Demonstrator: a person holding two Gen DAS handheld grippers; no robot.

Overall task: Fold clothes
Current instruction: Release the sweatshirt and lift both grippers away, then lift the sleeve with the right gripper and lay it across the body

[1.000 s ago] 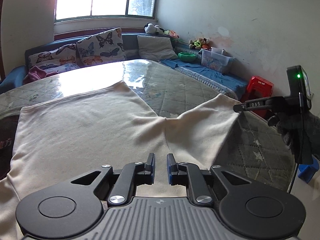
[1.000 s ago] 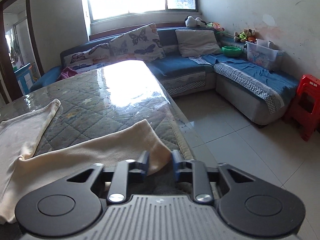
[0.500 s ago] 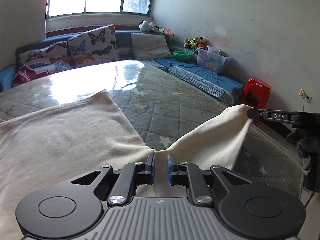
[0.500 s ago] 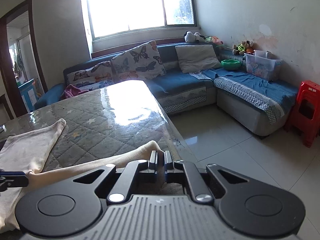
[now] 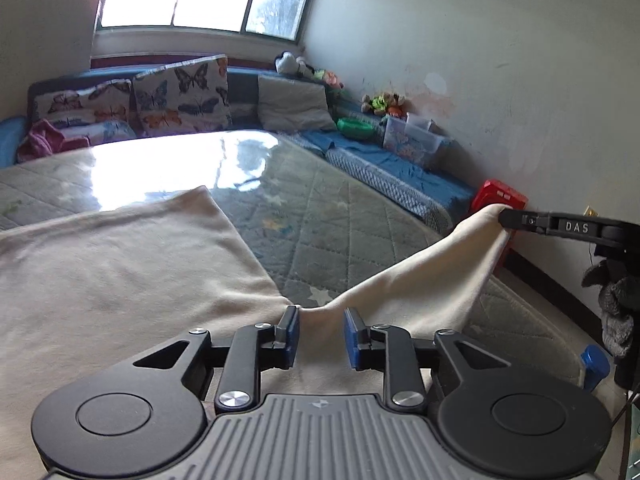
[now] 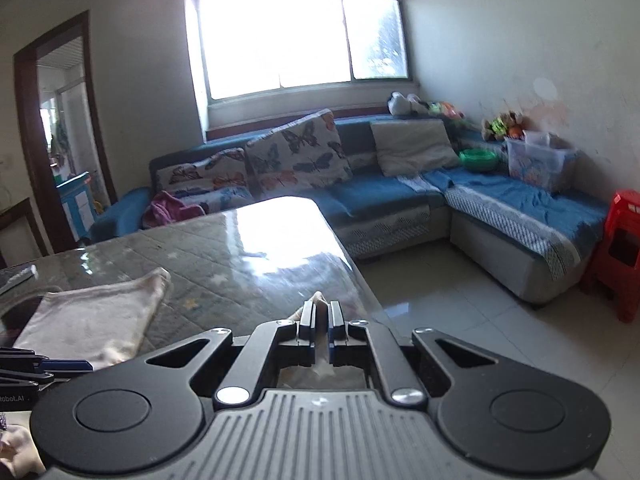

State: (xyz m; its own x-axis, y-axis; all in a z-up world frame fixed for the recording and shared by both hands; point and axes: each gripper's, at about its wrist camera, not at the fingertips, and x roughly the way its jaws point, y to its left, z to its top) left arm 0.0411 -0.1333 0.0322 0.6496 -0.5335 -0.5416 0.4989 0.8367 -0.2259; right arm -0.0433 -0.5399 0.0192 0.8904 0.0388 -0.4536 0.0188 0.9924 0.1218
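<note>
The cream garment (image 5: 120,264) lies spread across the worktop (image 5: 340,216), filling the lower left of the left wrist view, with one sleeve-like end drawn up toward the right edge of that frame. Your right gripper (image 6: 321,314) is clamped on the tip of that end; in the right wrist view a small peak of cloth shows between its closed jaws, low in the centre of the frame. Your left gripper (image 5: 321,332) has its jaws apart and holds nothing, positioned low over the point where the raised end meets the body of the garment. Treat the fabric as light, soft and limp: it sags between the held tip and the worktop and will not keep a shape by itself. It is likely to drag across the glossy worktop surface rather than slip free of the pads. Take hold at edges, corners or seams, where the cloth is doubled, and pinch a full fold instead of a single layer. For the left gripper, the ridge of cloth directly ahead of its jaws appears the best grasp point. Keep tension between both grippers even to avoid bunching the fold.
</note>
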